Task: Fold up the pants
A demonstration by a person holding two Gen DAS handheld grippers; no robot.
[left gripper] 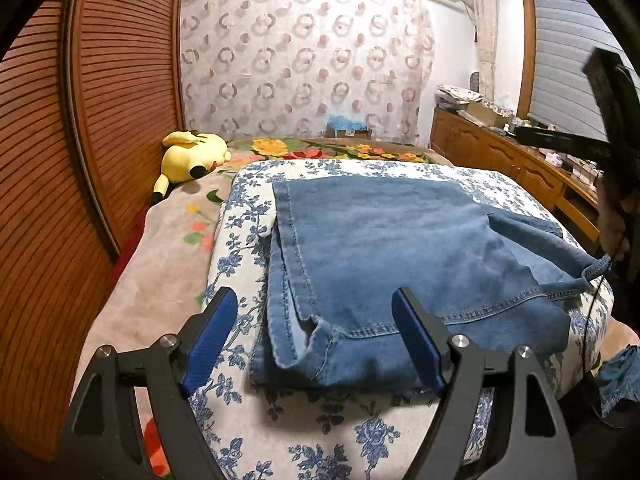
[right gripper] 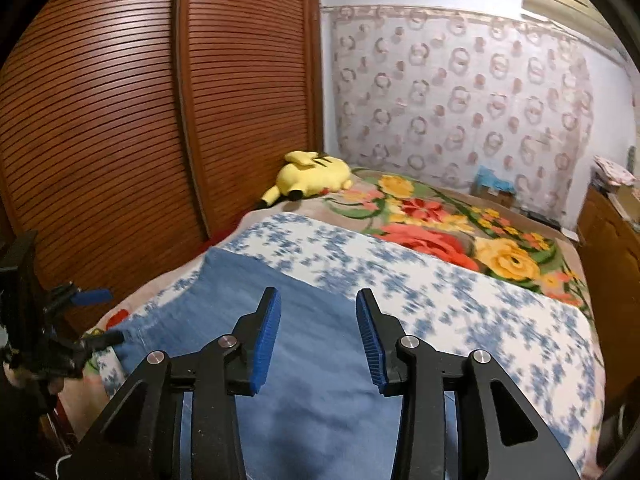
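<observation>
The bed [left gripper: 168, 280] fills the room beside the louvred wardrobe [left gripper: 120, 80]. On its blue-flowered quilt [left gripper: 248, 216] lie the folded jeans [left gripper: 400, 248], near edge toward us. Far left, a yellow plush toy [left gripper: 192, 156]. Left gripper [left gripper: 316, 344]: jaws wide, empty. Right gripper [right gripper: 318, 336]: jaws partly apart, holding nothing, over the denim.

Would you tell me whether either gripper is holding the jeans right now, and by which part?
Nothing is held. The left gripper and right gripper both stand open above the folded jeans, with no cloth pinched.
</observation>
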